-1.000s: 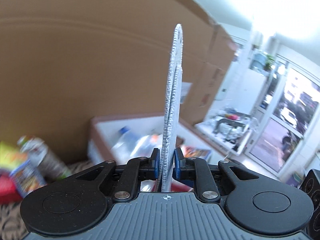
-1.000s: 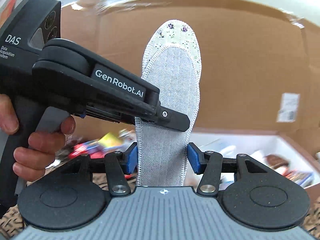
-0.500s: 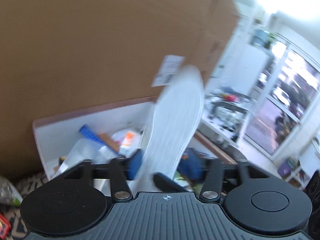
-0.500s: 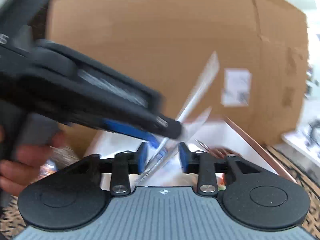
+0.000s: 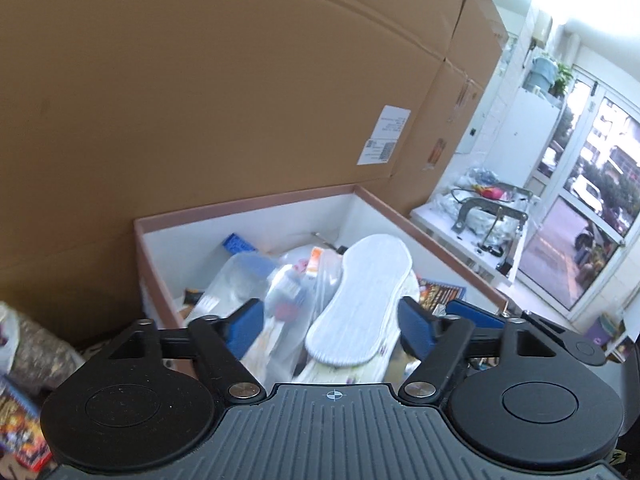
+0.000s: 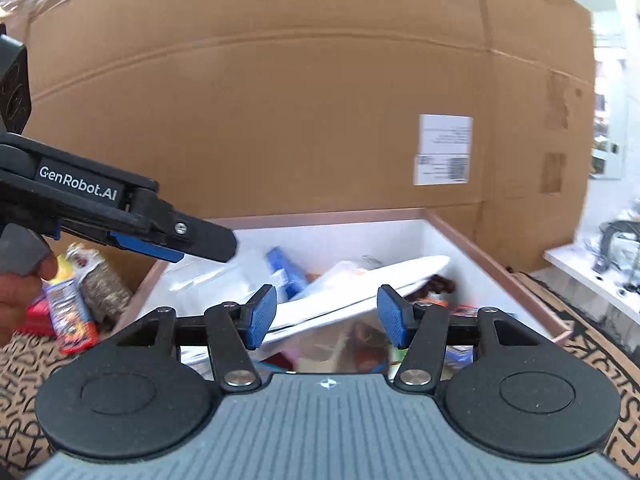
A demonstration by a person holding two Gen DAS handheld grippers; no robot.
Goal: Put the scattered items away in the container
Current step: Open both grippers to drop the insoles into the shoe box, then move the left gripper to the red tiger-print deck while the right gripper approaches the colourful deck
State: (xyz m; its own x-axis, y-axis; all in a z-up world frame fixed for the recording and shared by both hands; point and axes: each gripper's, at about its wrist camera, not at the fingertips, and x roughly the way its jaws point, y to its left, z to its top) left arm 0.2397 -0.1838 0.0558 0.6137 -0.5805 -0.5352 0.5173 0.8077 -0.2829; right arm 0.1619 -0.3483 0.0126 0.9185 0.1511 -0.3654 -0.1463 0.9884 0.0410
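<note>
The left gripper is hovering over the near edge of the box, its blue pads spread wide and gripping nothing. The insole is lying inside the box, resting flat side up on a heap of clear plastic bags and small packets, its far end pointing toward the box's far right corner. A blue item is sitting near the far left wall of the box.

The right gripper is also standing spread, holding nothing, with the insole seen edge-on beyond its pads, tilted across the pile and apart from both fingers. In this view the left gripper is reaching in from the left over the box's near left corner.

A tall cardboard wall with a white label is standing just behind the box. Snack packets are lying on the patterned mat to the left of the box.
</note>
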